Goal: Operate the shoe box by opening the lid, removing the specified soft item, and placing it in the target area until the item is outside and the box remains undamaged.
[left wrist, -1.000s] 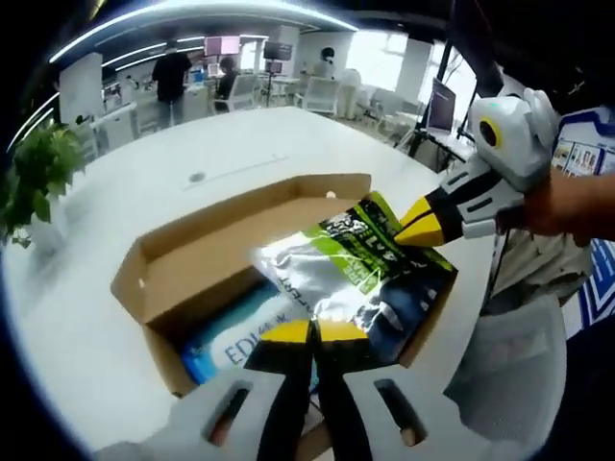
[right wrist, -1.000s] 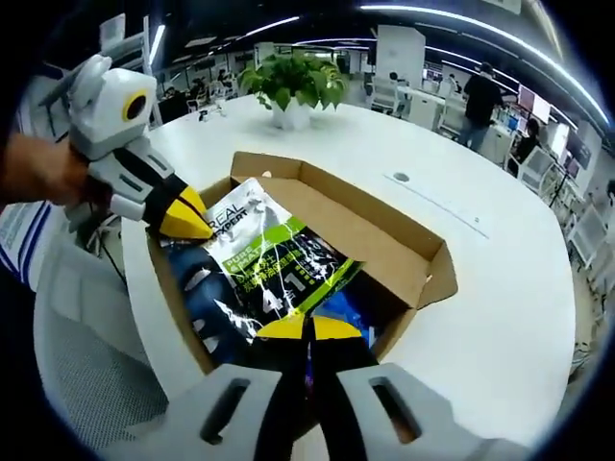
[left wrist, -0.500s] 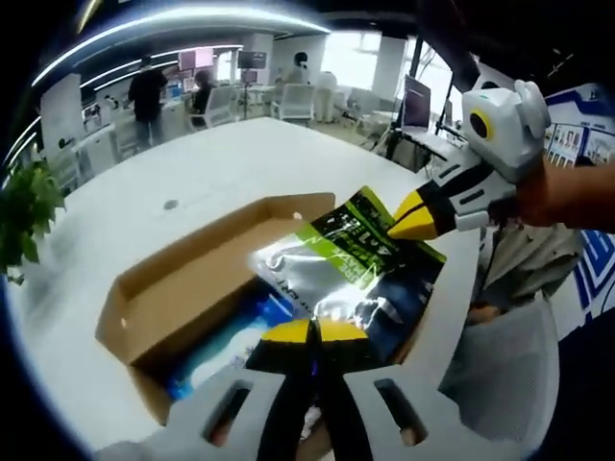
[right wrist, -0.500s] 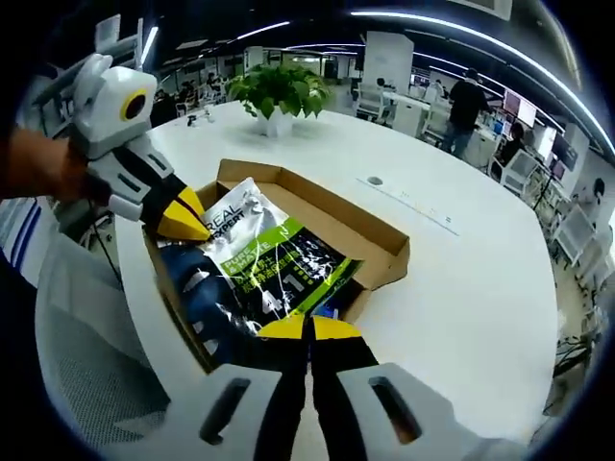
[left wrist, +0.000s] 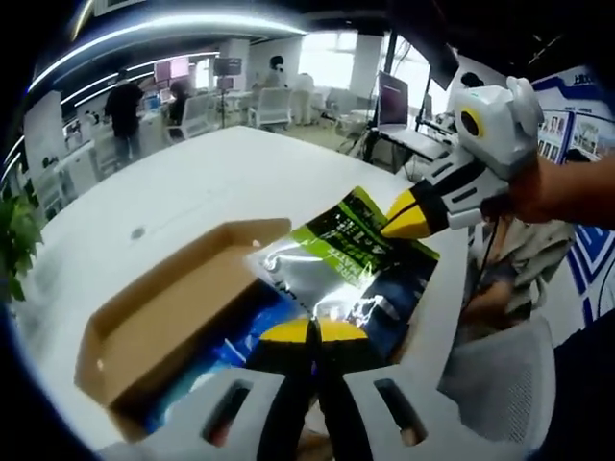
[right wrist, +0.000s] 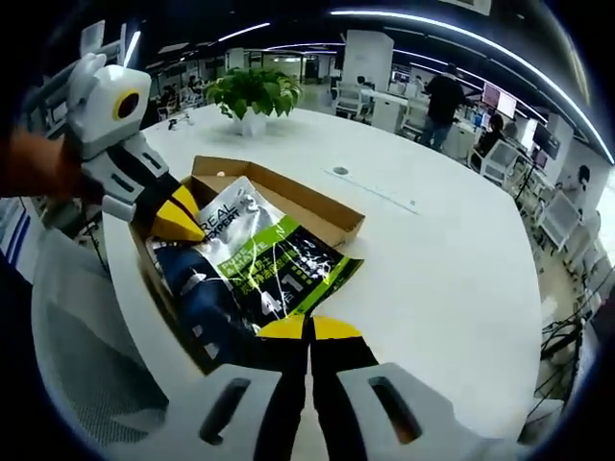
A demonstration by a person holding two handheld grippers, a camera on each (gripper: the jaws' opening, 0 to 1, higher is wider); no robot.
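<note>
A shiny green, black and silver soft pouch point(left wrist: 348, 261) hangs over the near end of the open cardboard shoe box point(left wrist: 159, 312). My left gripper point(left wrist: 312, 332) is shut on the pouch's near edge. At the pouch's far corner my right gripper point(left wrist: 411, 213), held by a hand, is pinched shut on it. In the right gripper view the pouch point(right wrist: 274, 269) stretches from my right gripper point(right wrist: 309, 328) at the bottom to my left gripper point(right wrist: 181, 217), above the box point(right wrist: 306, 204). A blue packet point(left wrist: 252, 331) lies inside the box under the pouch.
The box rests on a large white table point(right wrist: 452, 250) near its curved edge. A potted plant point(right wrist: 250, 94) stands at the table's far side. A grey mesh chair point(left wrist: 504, 384) sits beside the table edge. People and desks are far behind.
Both grippers have carried the pouch up and away from the box, which now sits lower and looks smaller in both views. Both stay shut on the pouch.
</note>
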